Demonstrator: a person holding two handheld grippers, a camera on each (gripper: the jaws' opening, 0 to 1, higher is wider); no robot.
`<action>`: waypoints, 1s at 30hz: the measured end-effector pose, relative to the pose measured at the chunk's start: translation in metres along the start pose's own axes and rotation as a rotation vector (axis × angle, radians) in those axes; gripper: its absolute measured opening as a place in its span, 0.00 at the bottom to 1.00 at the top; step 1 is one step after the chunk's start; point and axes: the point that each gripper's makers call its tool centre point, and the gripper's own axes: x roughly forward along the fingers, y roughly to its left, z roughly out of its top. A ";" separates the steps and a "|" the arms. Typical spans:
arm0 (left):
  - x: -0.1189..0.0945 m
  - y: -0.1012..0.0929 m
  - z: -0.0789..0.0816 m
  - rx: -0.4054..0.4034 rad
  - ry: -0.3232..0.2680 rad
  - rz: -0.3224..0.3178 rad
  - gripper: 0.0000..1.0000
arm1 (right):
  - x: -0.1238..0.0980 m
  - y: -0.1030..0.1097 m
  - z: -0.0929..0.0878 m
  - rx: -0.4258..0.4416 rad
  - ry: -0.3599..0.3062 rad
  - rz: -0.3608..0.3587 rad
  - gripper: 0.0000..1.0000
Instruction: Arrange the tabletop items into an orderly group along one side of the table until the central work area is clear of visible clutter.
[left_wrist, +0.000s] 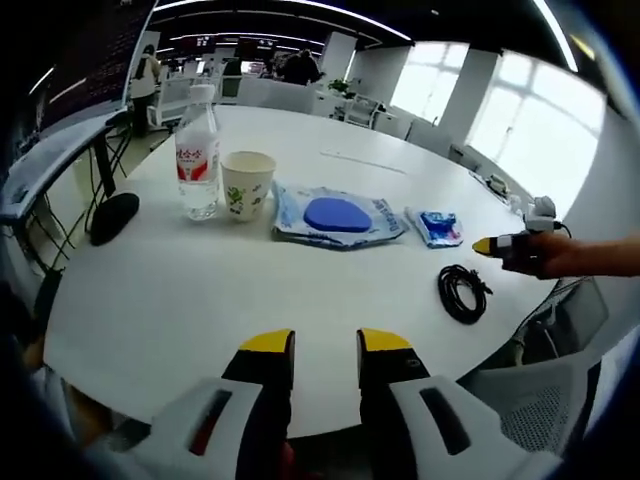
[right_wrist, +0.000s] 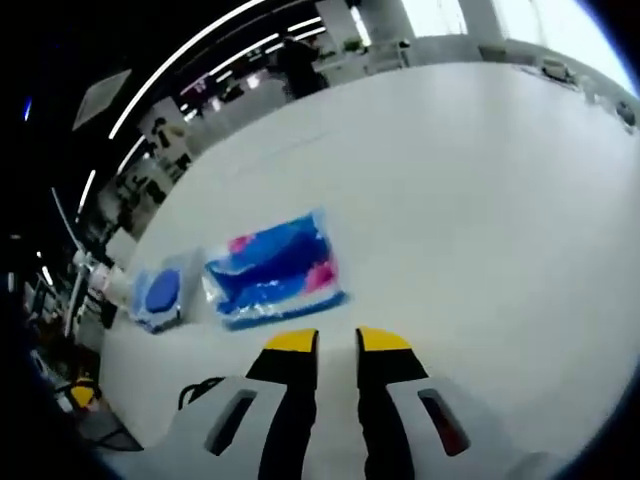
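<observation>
Left gripper: fingers slightly apart, holding nothing.
Right gripper: fingers narrowly apart, holding nothing, carried by a hand at right.

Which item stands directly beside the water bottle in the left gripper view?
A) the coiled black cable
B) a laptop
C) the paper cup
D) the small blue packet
C: the paper cup stands upright right next to the water bottle, while the black cable lies coiled far off near the table edge and the small blue packet lies past the larger blue pouch.
</observation>
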 end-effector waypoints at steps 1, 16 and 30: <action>0.000 0.000 0.000 -0.001 -0.001 0.001 0.23 | 0.002 0.000 0.002 -0.004 0.000 0.000 0.13; -0.009 0.005 -0.004 -0.042 -0.009 0.033 0.23 | 0.024 -0.003 0.028 -0.054 0.020 -0.005 0.14; -0.019 0.017 -0.007 -0.079 -0.015 0.075 0.23 | 0.045 0.001 0.036 -0.133 0.049 0.005 0.05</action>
